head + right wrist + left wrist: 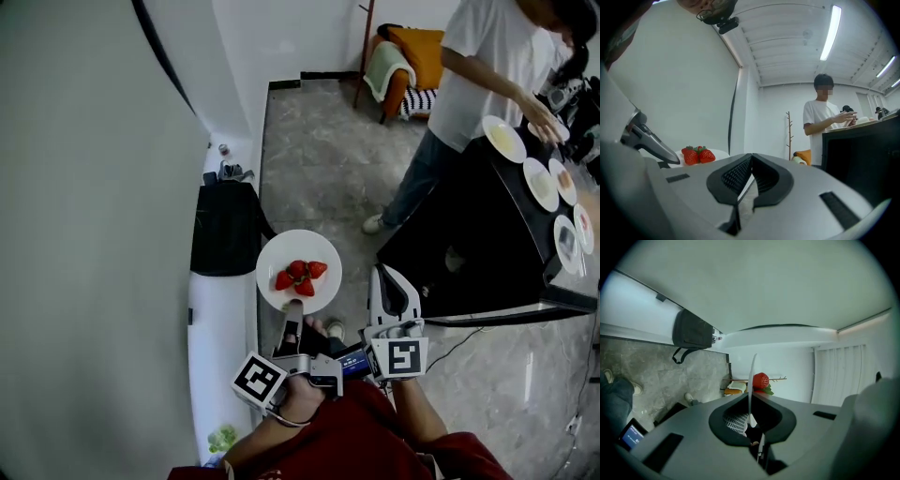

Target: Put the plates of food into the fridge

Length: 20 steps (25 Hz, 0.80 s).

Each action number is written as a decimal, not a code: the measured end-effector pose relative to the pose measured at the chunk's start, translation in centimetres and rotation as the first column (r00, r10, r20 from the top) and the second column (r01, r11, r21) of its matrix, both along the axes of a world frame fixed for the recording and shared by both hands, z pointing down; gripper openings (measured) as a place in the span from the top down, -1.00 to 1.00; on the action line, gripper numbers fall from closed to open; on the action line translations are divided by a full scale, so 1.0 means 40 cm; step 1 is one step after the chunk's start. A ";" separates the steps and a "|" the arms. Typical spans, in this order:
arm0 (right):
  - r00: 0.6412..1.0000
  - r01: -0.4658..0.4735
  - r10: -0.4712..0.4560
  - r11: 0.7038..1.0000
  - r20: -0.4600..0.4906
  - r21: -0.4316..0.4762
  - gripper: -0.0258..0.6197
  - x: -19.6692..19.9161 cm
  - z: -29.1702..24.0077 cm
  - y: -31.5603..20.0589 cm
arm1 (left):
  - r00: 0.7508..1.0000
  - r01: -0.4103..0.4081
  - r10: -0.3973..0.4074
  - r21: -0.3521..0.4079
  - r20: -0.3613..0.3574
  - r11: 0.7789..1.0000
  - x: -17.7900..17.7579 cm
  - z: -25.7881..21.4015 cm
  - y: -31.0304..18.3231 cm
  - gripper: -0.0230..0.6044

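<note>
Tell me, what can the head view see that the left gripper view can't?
Only the head view: other plates set out on the right, and the carried plate seen from above with several strawberries. Only the left gripper view: a white curtain, and the left gripper pinching that plate edge-on. Both: the plate, strawberries, black bag and grey floor.

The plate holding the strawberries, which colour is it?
The plate is white; the head view shows it best.

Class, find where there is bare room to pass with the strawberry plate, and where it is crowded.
Bare floor between the backpack and the black table. Crowded: its top, lined with plates, a person beside it.
</note>
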State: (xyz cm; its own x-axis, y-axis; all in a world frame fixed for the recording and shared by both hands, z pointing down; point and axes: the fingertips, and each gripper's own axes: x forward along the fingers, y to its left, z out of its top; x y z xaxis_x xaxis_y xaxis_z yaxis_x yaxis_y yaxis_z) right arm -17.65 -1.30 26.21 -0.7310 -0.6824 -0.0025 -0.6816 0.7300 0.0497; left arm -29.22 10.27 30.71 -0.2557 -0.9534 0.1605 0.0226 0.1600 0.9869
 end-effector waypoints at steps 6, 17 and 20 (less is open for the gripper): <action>0.986 -0.164 0.164 0.986 0.015 -0.011 0.89 0.116 -0.001 -0.116 | 0.986 -0.168 0.168 -0.007 0.014 0.986 0.076 -0.012 -0.163 0.88; 0.887 -0.460 0.461 0.886 0.006 -0.058 0.89 0.394 0.024 -0.270 | 0.888 -0.458 0.459 -0.036 0.015 0.888 0.299 -0.008 -0.417 0.88; 0.850 -0.527 0.527 0.846 -0.023 -0.086 0.89 0.461 0.040 -0.287 | 0.857 -0.514 0.515 -0.041 0.016 0.857 0.352 -0.009 -0.457 0.88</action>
